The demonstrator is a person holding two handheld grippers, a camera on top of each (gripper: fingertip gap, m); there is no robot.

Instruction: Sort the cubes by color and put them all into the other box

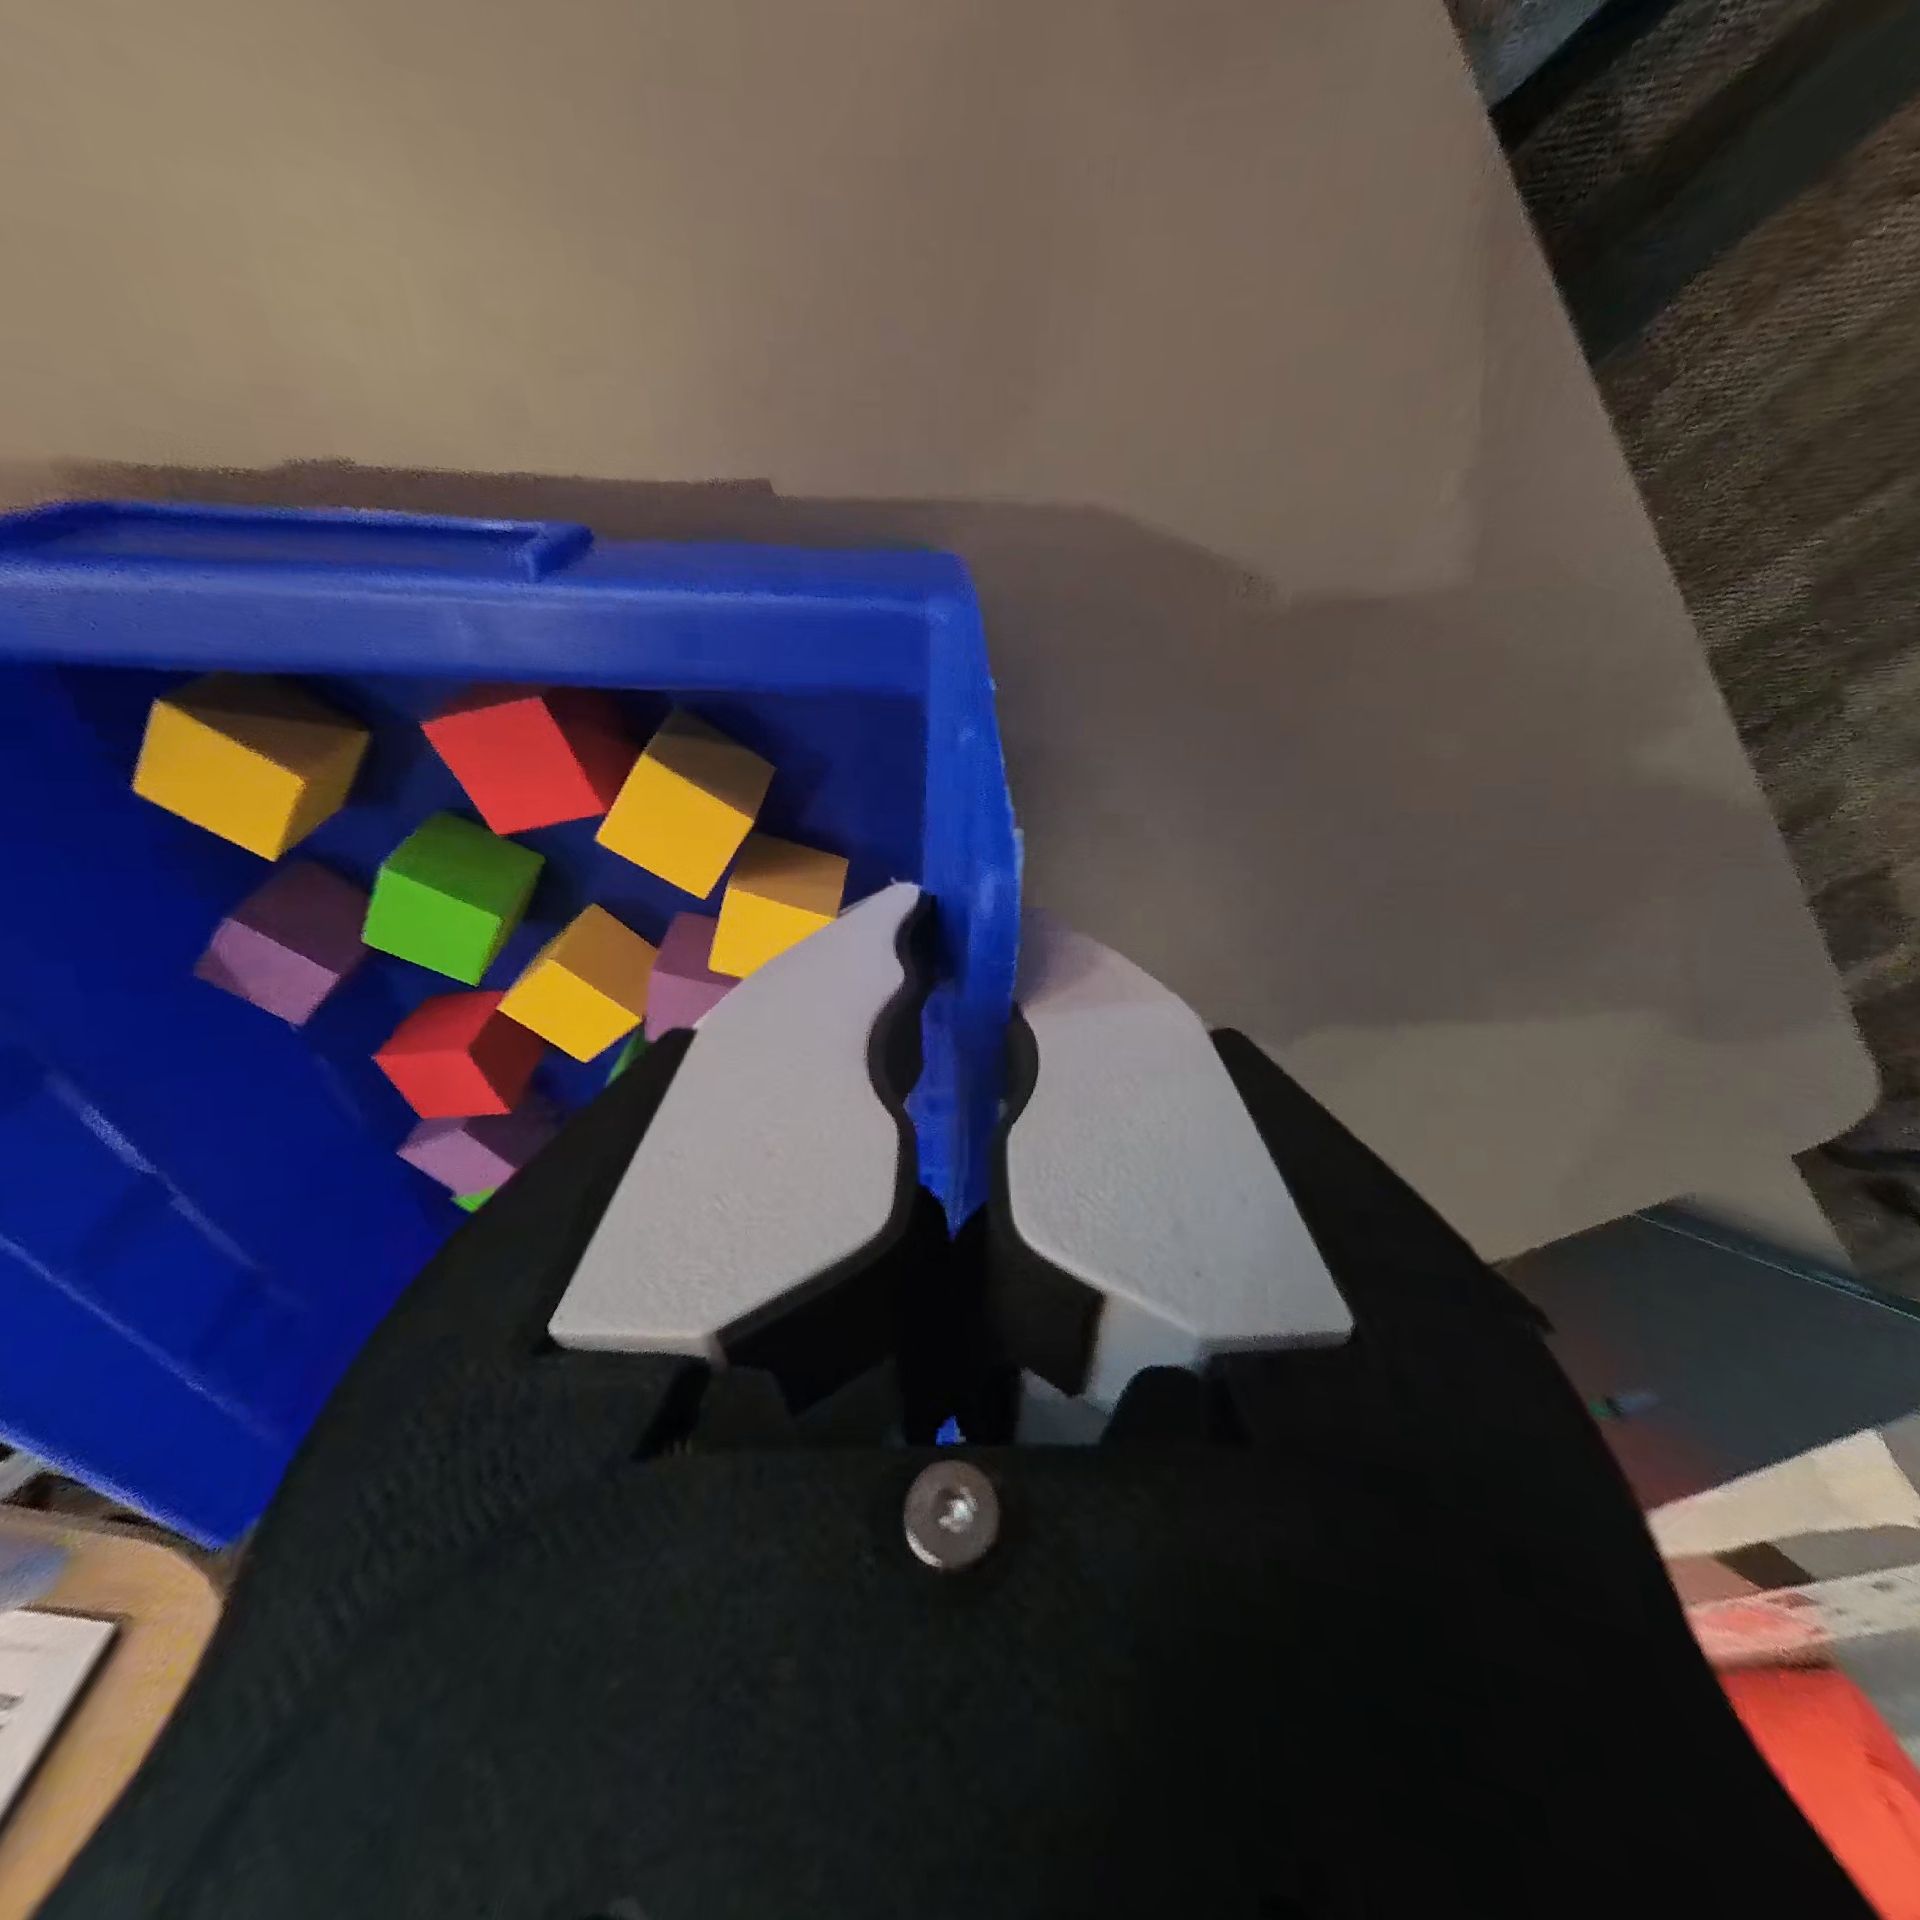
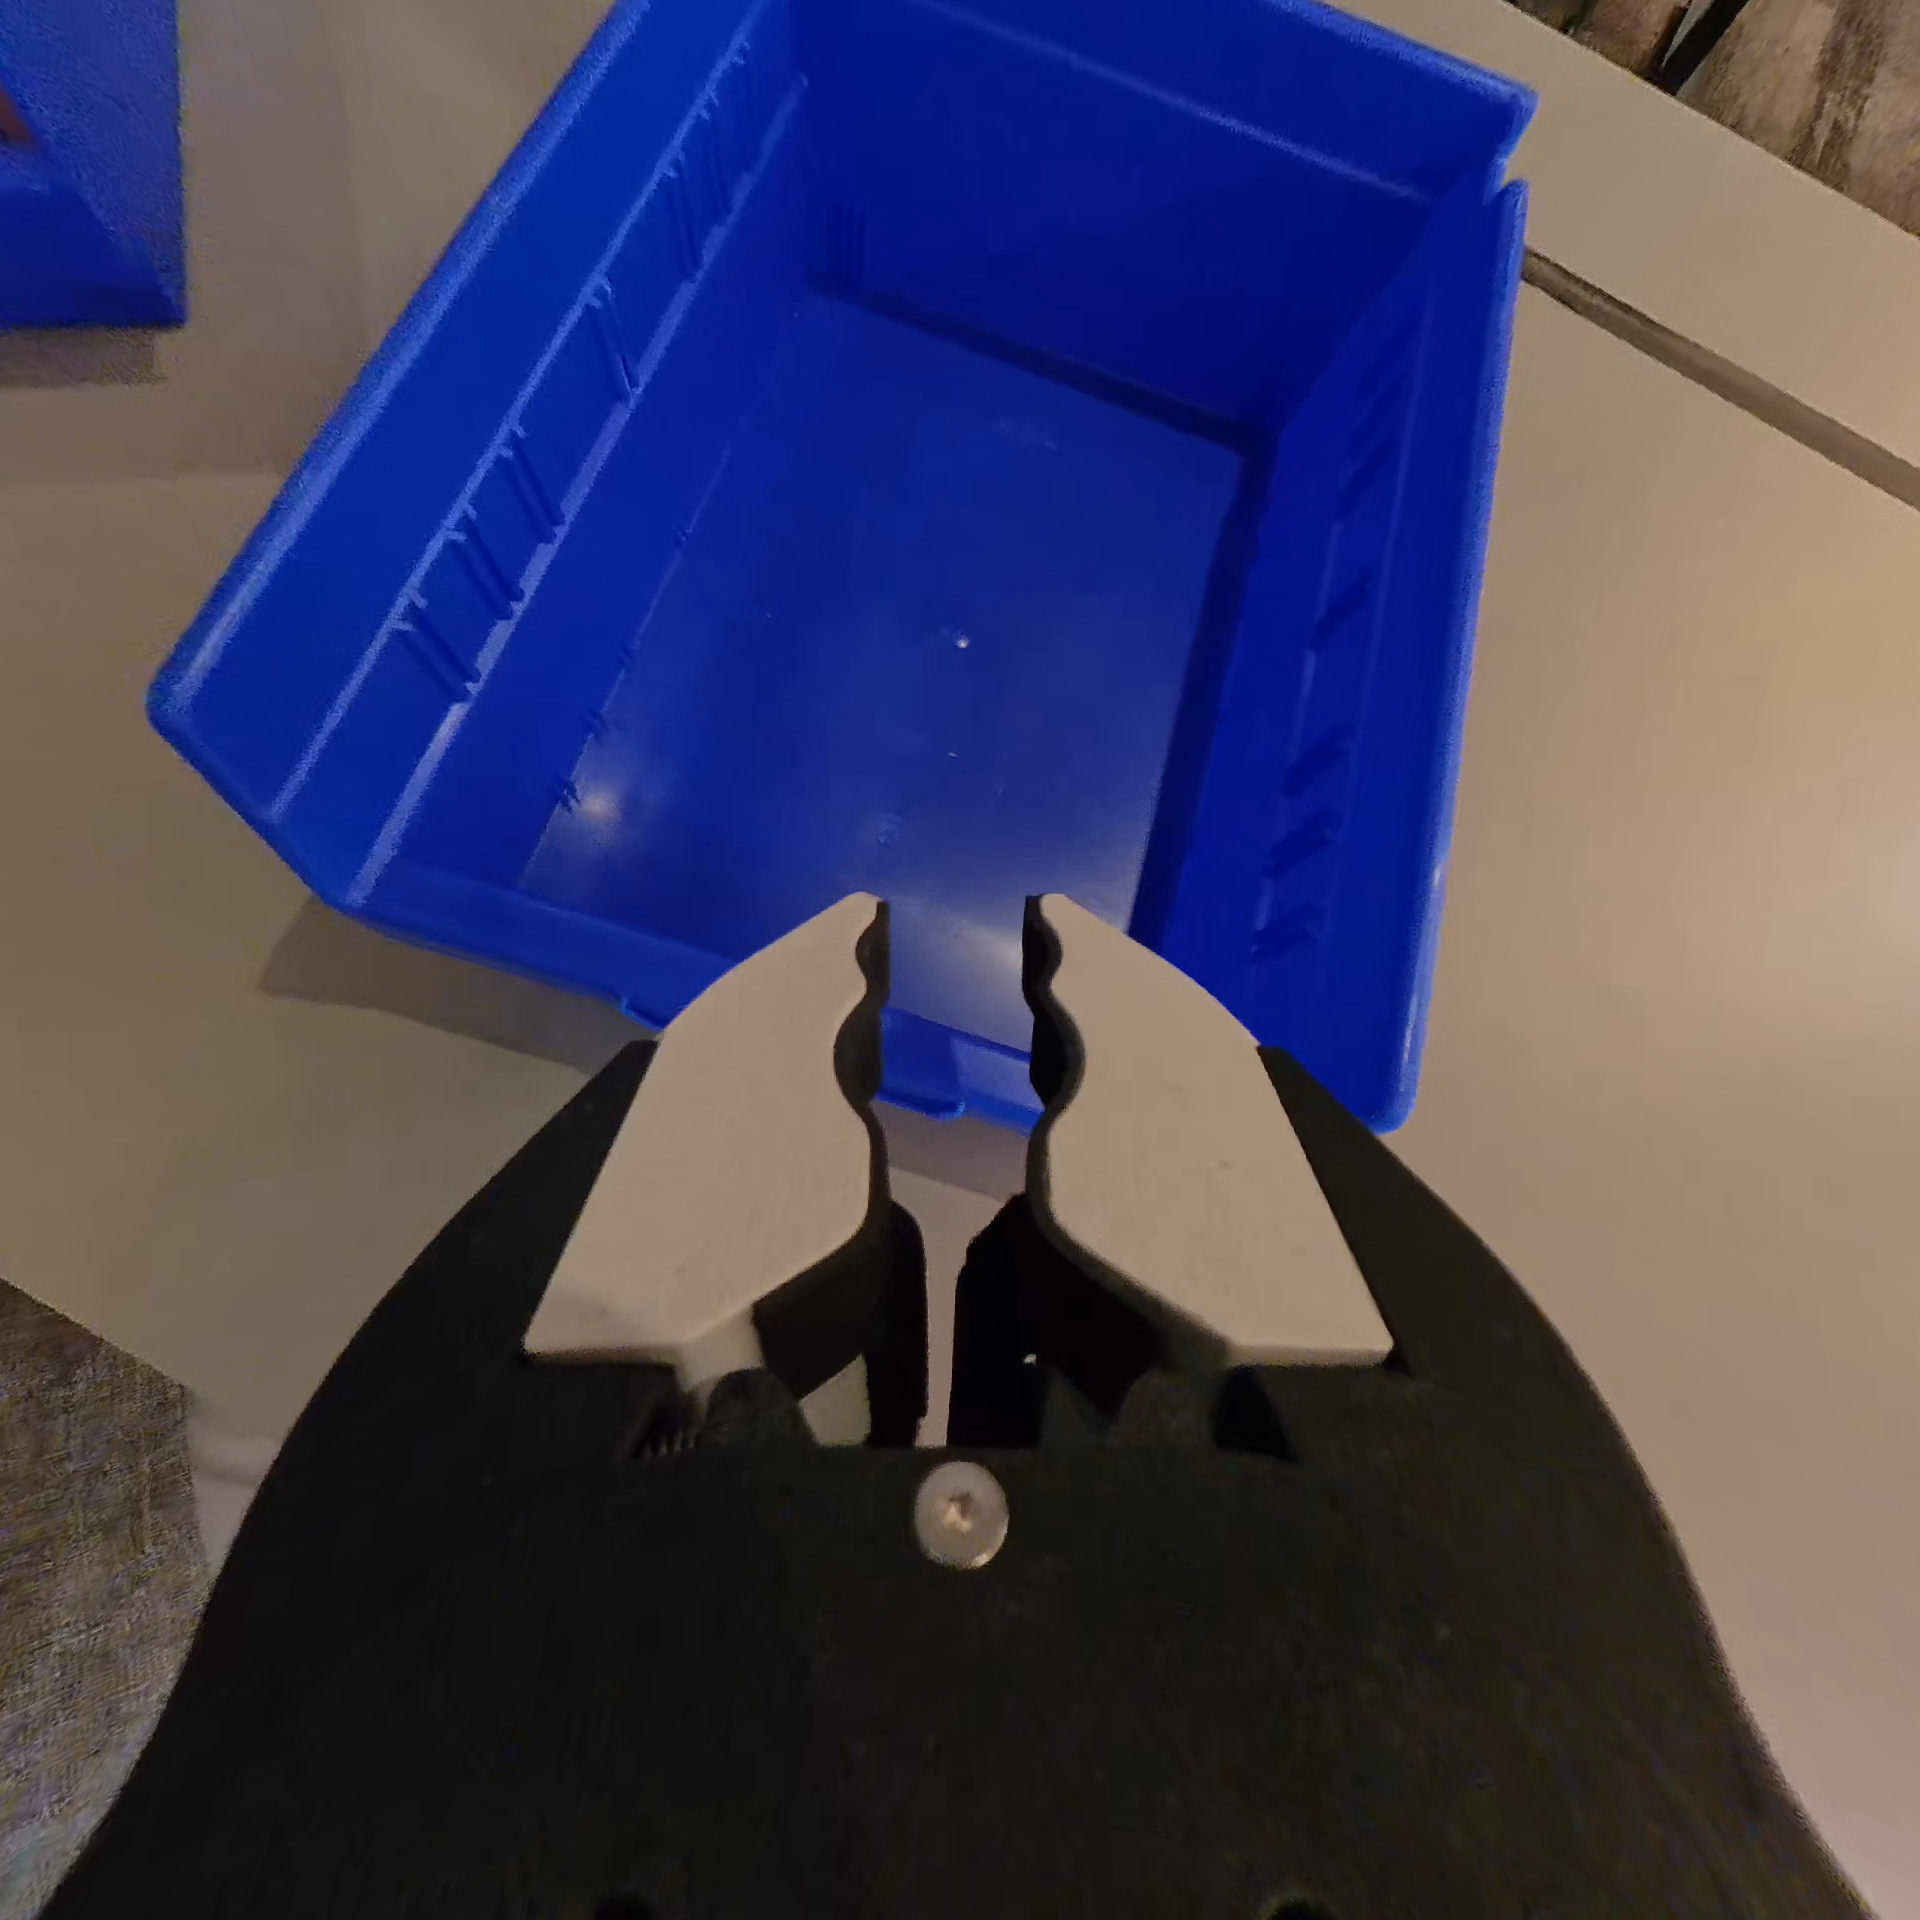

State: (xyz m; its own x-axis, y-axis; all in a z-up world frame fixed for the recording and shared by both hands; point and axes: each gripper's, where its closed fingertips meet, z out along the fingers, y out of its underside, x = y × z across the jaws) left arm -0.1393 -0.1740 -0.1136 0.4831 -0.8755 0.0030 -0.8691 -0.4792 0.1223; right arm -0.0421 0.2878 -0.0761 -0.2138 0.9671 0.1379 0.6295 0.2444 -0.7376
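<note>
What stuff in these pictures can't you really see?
- Left wrist view: how many blocks there are; the left gripper covers some, and the bin is cut off at the left edge.
- Left wrist view: the paper at the bottom left; blurred and cropped.
- Right wrist view: the second bin; only a corner shows.

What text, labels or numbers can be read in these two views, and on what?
None readable.
White sheet: dark print, too blurred to read.
No writing seen on the bin with cubes, empty bin, left gripper or right gripper.
</note>
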